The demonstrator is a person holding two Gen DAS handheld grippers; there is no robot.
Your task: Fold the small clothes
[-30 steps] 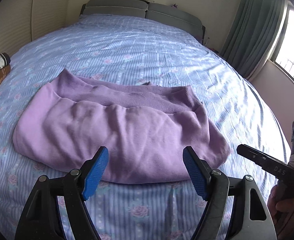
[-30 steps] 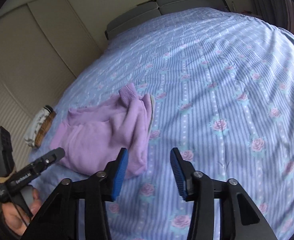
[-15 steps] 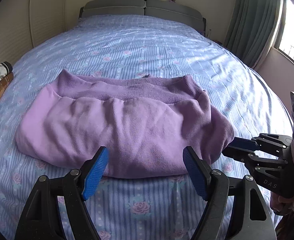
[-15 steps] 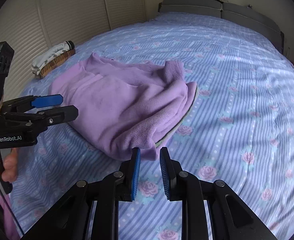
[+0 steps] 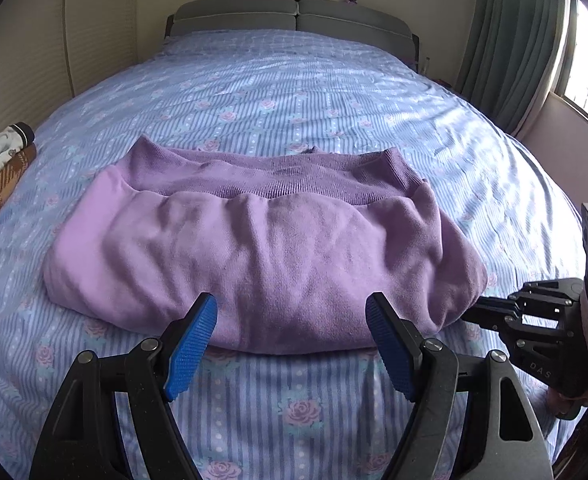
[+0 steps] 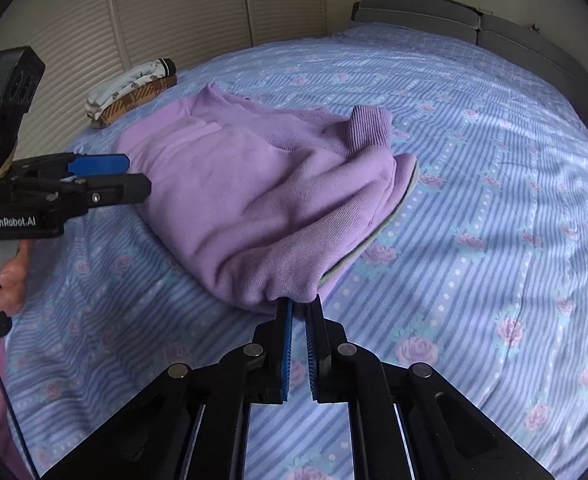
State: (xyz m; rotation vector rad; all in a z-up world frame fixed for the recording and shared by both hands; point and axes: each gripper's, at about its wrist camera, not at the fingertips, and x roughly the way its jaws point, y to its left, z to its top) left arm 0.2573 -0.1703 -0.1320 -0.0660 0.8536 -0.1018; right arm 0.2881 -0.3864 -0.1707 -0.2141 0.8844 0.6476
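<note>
A folded purple sweater (image 5: pixel 262 248) lies on the blue floral bedsheet (image 5: pixel 294 92). It also shows in the right wrist view (image 6: pixel 254 200). My left gripper (image 5: pixel 292 322) is open, its blue pads at the sweater's near edge, one each side, with nothing between them. It appears from the side in the right wrist view (image 6: pixel 126 176). My right gripper (image 6: pixel 299 306) is nearly closed, its tips at the sweater's near right corner; the fabric looks pinched at the tips. It shows at the right in the left wrist view (image 5: pixel 478 314).
A small stack of folded clothes (image 6: pixel 130 92), white and brown plaid, lies at the bed's left edge beside the slatted wardrobe doors (image 6: pixel 174 12). A grey headboard (image 5: pixel 294 16) is at the far end. Curtains and a window (image 5: pixel 586 52) are on the right.
My right gripper swung round to the sweater's right corner and closed from wide open to nearly shut. My left gripper moved slightly closer to the near edge, still open.
</note>
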